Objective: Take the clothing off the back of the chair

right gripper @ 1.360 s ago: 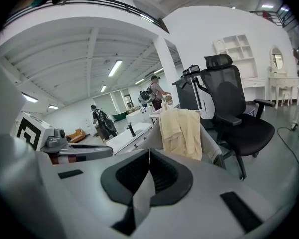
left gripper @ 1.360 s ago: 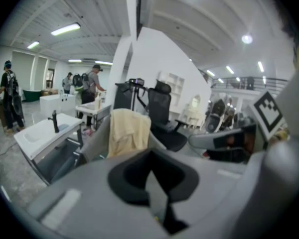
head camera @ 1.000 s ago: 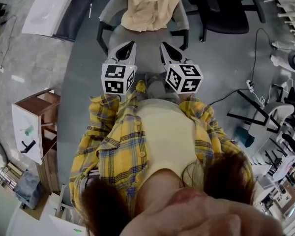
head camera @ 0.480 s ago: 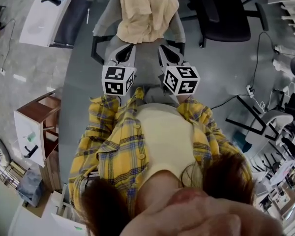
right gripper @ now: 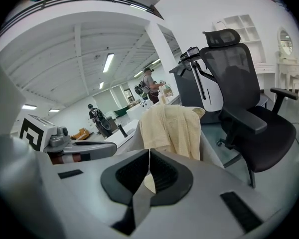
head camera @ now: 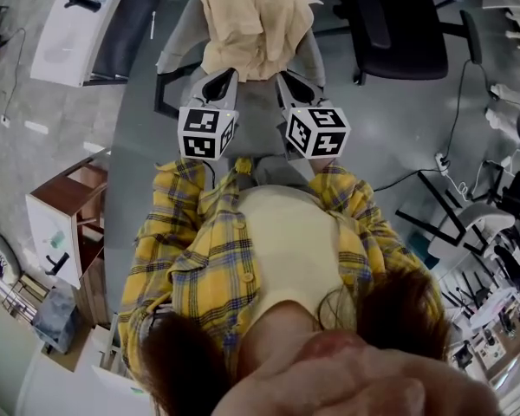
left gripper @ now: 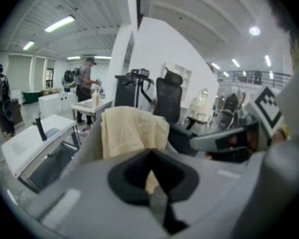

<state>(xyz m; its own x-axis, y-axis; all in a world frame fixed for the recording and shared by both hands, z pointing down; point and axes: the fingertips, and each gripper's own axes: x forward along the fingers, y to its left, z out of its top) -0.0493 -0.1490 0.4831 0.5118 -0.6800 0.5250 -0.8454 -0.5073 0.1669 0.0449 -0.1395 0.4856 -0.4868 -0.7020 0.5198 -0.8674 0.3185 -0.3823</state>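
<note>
Clothing (head camera: 251,24), cream, drapes the grey chair (head camera: 180,35) back at top centre, just beyond the left gripper (head camera: 220,78) and right gripper (head camera: 288,81), both jaws closed on nothing; unless they part first, they could merely shove it askew.

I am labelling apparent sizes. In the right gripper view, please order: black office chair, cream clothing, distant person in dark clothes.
Largest to smallest:
black office chair
cream clothing
distant person in dark clothes (small mainly through distance)

Bright, even light from ceiling strips (right gripper: 108,62); fisheye edges bend, and the foreground looks perhaps slightly soft.
</note>
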